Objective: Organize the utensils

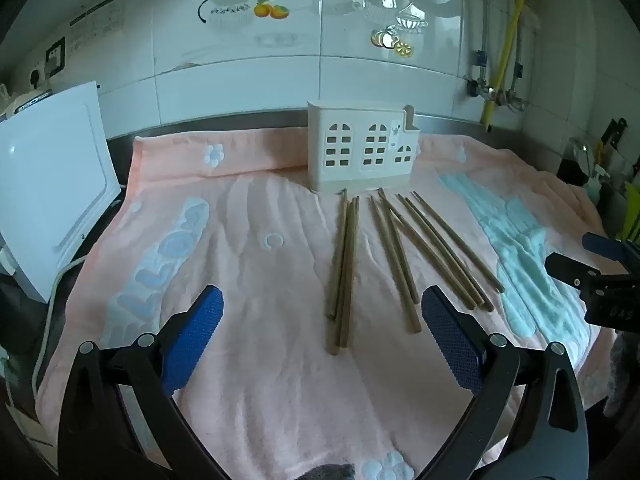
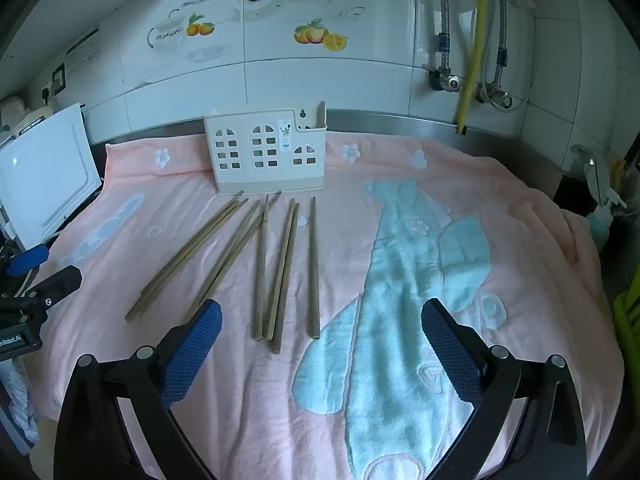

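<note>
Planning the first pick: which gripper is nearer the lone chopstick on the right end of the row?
Right. The right gripper has the lone chopstick between its open fingers' line; the left gripper faces the leftmost chopsticks.

Holder stands on towel, near wall. Chopsticks lie on towel just before holder. Board left of holder, off towel.

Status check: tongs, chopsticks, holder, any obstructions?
Left tongs open, empty. Right tongs open, empty. Chopsticks loose on towel before holder. Nothing blocking.
</note>
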{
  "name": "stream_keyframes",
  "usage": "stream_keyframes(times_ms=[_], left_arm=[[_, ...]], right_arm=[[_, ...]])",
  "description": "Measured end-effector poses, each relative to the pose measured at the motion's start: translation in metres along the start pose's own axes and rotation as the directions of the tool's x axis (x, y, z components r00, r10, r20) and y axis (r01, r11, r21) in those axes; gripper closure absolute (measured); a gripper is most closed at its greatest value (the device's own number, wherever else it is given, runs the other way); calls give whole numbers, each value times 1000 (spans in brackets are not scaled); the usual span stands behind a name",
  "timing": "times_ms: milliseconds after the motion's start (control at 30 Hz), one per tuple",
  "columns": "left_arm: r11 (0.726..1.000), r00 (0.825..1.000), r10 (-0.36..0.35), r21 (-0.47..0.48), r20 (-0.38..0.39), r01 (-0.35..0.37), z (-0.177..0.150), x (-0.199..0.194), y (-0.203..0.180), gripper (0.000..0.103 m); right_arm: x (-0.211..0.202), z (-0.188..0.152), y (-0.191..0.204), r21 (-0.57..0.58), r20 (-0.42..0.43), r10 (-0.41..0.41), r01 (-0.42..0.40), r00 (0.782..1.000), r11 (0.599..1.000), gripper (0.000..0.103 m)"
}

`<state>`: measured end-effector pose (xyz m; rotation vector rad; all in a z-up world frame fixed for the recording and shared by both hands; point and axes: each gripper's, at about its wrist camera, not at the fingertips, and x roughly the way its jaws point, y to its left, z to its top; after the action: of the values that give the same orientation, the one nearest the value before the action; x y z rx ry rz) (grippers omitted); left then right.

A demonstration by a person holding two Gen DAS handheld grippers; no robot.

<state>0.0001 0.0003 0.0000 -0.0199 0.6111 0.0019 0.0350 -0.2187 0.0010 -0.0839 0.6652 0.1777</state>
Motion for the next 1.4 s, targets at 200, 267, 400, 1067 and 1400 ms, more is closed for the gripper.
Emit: stream_keyframes(times_ms=[200, 267, 400, 1067, 1400], left_arm=[[1000, 1000, 0, -2, -2, 0, -1, -1, -2, 5], [1000, 1000, 2, 2, 3, -2, -2, -4, -6, 5], [1000, 1000, -6, -11, -10, 6, -4, 0, -3, 5], [1000, 1000, -16, -21, -25, 16, -5, 7, -1, 5], [999, 999, -18, -41, -35, 17, -11, 12, 3, 5]], right_arm=[[0, 0, 0, 10, -1, 8, -8, 1000, 1000, 6], [1, 0, 0, 12, -4, 8, -8, 1000, 1000, 6], [-1, -2, -2, 10, -6, 8, -8, 1000, 1000, 6], [3, -1, 0, 5, -5, 6, -6, 1000, 1000, 6], [6, -2, -1, 16, -10, 12, -12, 1000, 1000, 6]])
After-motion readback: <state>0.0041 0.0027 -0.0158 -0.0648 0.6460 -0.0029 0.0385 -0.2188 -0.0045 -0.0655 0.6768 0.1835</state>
